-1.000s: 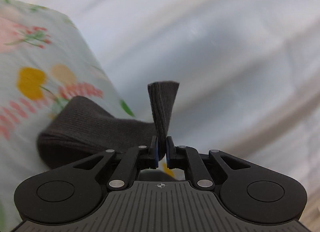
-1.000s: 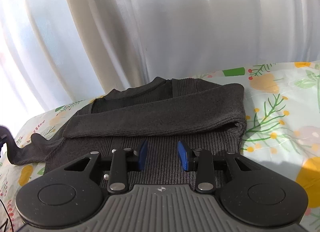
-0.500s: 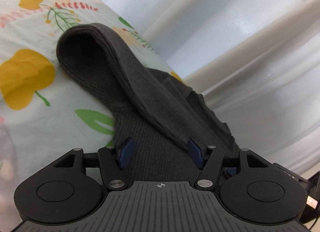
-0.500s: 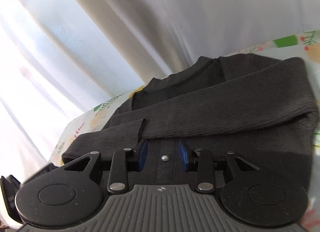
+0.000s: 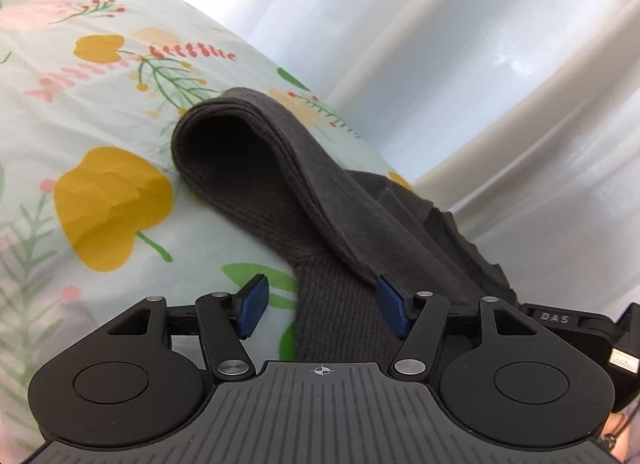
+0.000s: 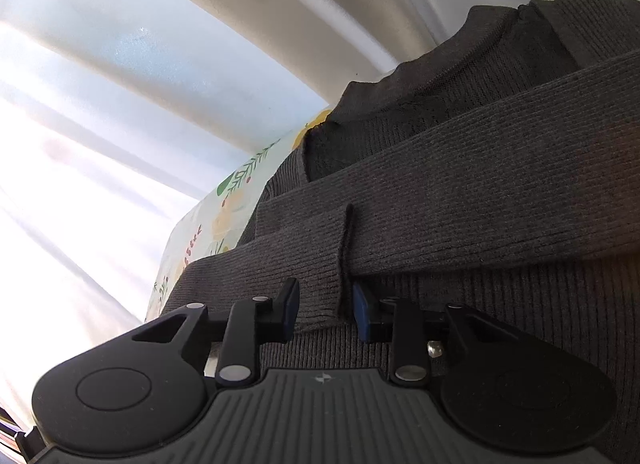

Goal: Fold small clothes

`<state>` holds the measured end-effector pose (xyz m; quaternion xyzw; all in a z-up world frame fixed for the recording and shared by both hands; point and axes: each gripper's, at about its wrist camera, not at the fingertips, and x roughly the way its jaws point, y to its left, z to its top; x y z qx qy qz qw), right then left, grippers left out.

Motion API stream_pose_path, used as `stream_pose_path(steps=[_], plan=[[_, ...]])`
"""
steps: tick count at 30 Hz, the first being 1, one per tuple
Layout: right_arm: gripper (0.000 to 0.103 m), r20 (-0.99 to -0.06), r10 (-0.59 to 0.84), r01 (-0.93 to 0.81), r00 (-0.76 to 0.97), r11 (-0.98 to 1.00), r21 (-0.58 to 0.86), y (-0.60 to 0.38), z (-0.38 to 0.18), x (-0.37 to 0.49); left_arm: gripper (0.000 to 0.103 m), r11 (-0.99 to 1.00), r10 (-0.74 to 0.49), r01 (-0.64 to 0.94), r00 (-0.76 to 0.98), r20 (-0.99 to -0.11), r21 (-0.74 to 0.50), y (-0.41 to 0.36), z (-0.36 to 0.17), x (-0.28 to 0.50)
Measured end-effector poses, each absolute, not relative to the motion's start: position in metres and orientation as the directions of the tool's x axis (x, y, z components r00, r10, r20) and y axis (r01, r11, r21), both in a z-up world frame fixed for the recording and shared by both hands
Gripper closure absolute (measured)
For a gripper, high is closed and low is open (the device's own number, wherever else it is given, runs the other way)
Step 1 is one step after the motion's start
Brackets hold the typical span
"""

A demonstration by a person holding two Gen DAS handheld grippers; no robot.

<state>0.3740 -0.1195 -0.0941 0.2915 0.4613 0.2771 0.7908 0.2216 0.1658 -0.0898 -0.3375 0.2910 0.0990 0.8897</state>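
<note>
A dark grey ribbed sweater (image 5: pixel 332 304) lies on a floral cloth (image 5: pixel 100 124), with one sleeve (image 5: pixel 280 152) folded over in a loop across its body. My left gripper (image 5: pixel 320 296) hovers open over the sweater's side edge, its pads touching nothing. In the right wrist view the sweater (image 6: pixel 500 192) fills the right half, both sleeves laid across its chest. My right gripper (image 6: pixel 326 300) has closed on the sleeve end (image 6: pixel 320 264), and the knit bunches in a ridge between the blue pads.
Pale curtains (image 5: pixel 440 44) hang close behind the table's far edge (image 6: pixel 160 64). The floral cloth (image 6: pixel 208 224) shows to the left of the sweater. A black housing marked DAS (image 5: pixel 560 320) sits just right of my left gripper.
My left gripper let go of the sleeve end, opened, and swung down beside the sweater. My right gripper moved left and lower to the sleeve end, and its jaws narrowed on it.
</note>
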Motion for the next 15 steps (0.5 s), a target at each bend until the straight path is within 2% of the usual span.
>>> stream_pose_path(steps=[2,5,8,12,15], plan=[[0.1,-0.577,0.679,-0.214,0.454,0.712,0.669,-0.116,-0.083,0.37,0.04,0.766,0.007,-0.384,0.807,-0.591,-0.516,0.169,-0.086,0.227],[0.1,-0.492,0.59,-0.328,0.64,0.789,0.519,-0.128,-0.037,0.348,0.04,0.793,0.07,-0.405,0.803,-0.592,-0.456,0.175,-0.078,0.237],[0.1,-0.456,0.423,-0.284,0.783,0.895,0.343,-0.153,-0.012,0.335,0.04,0.799,0.093,-0.414,0.802,-0.589,-0.437,0.181,-0.075,0.247],[0.1,-0.541,0.238,-0.136,0.807,0.966,0.221,-0.197,-0.029,0.347,0.042,0.81,0.069,-0.395,0.798,-0.598,-0.434,0.179,-0.078,0.259],[0.098,-0.617,0.252,-0.08,0.746,0.953,0.293,-0.226,-0.053,0.36,0.042,0.825,0.053,-0.377,0.793,-0.607,-0.42,0.173,-0.078,0.264]])
